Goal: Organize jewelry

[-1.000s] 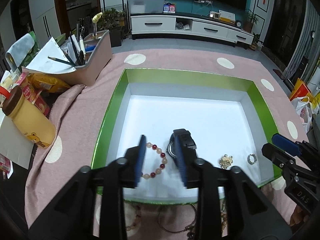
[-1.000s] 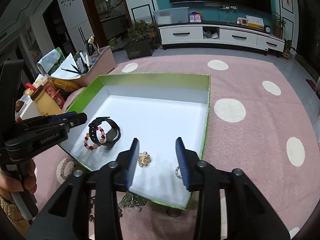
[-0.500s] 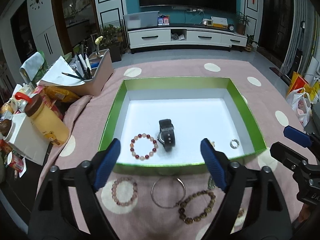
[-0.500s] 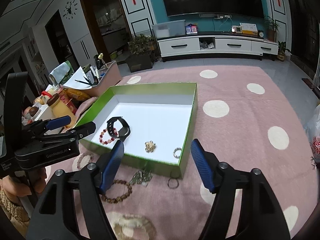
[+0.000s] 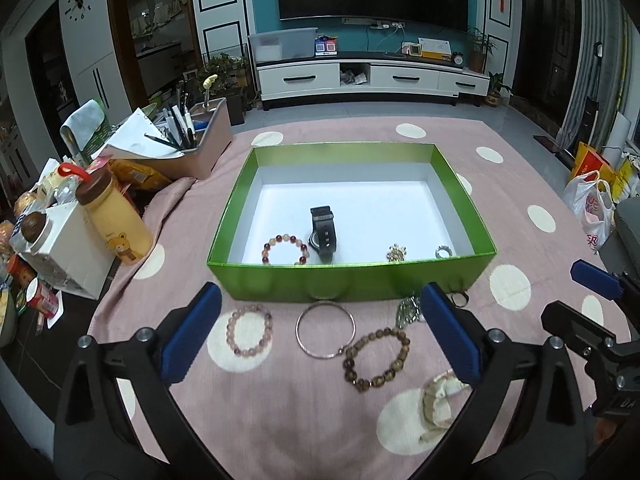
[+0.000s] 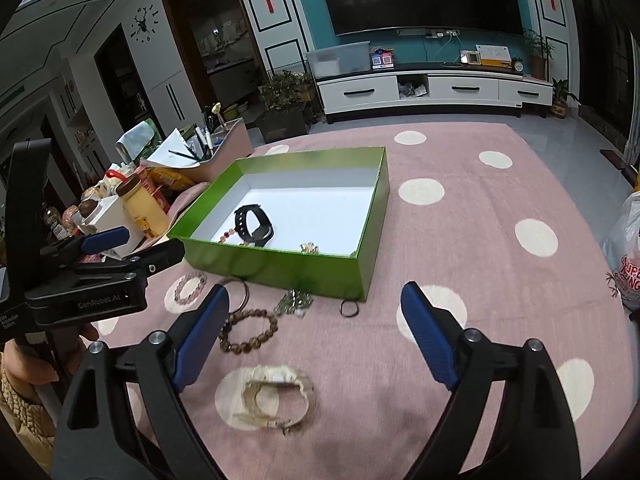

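Both grippers have pulled back from the box and spread wide since a second ago, when they hung half-closed over its floor.

From the left wrist: your left gripper point(image 5: 320, 340) hovers over the cloth point(image 5: 280, 420) near its front edge, jaws wide apart and holding nothing, probably so you can choose the next piece. The green box point(image 5: 352, 284) sits mid-cloth. It holds a beaded bracelet point(image 5: 286, 249) and a watch point(image 5: 323, 233) touching it near the front wall, then a gold charm point(image 5: 396, 252) and a ring point(image 5: 445, 251) toward the front right corner. Outside, by the front wall, lie a pink bracelet point(image 5: 249, 328), a bangle point(image 5: 325, 334) and a brown bracelet point(image 5: 377, 361).

From the right wrist: your right gripper point(image 6: 316, 336) is equally wide and empty, above a cream bracelet point(image 6: 274, 400). A dark ring point(image 6: 349, 309) lies just off the box's front right corner.
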{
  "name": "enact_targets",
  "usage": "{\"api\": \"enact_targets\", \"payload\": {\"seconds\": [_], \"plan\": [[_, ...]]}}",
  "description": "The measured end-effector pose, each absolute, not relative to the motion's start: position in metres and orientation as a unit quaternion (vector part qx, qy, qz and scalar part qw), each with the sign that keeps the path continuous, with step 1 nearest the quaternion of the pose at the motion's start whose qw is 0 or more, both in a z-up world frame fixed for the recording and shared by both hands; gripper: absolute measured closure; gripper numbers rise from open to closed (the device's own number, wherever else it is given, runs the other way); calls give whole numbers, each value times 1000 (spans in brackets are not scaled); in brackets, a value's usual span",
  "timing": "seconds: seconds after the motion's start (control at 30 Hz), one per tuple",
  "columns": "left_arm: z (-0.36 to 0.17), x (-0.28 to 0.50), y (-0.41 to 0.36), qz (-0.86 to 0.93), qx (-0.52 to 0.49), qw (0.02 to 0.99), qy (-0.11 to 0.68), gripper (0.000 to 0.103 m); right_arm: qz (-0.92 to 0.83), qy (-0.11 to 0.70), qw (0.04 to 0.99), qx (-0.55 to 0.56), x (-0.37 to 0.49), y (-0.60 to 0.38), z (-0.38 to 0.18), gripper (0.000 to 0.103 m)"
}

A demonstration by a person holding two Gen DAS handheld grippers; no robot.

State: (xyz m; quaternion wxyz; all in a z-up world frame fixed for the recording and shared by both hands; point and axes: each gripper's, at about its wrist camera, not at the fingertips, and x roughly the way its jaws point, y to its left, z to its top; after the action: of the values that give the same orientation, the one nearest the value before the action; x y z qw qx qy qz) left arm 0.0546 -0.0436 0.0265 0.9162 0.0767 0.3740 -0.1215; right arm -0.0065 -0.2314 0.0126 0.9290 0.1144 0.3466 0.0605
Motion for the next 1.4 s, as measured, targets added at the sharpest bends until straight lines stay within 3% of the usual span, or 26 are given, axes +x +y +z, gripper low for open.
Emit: {"api": "enact_targets", "payload": {"seconds": [0.67,1.13,1.27,1.4], "plan": [[19,9,-2,-110,30,915,387,2,46,346,928,131,-45,-236,17,11],[-10,4,73,-138,-103,893,416,2,25,355,923,147,-51,-256,1,11],[-1,-1,63,-172,-83,900,392,2,23,357,922,151,-48,-262,-3,11],[-5,4,40,-225,-45,874,429,2,20,359,921,148,-45,-264,-8,11]]}}
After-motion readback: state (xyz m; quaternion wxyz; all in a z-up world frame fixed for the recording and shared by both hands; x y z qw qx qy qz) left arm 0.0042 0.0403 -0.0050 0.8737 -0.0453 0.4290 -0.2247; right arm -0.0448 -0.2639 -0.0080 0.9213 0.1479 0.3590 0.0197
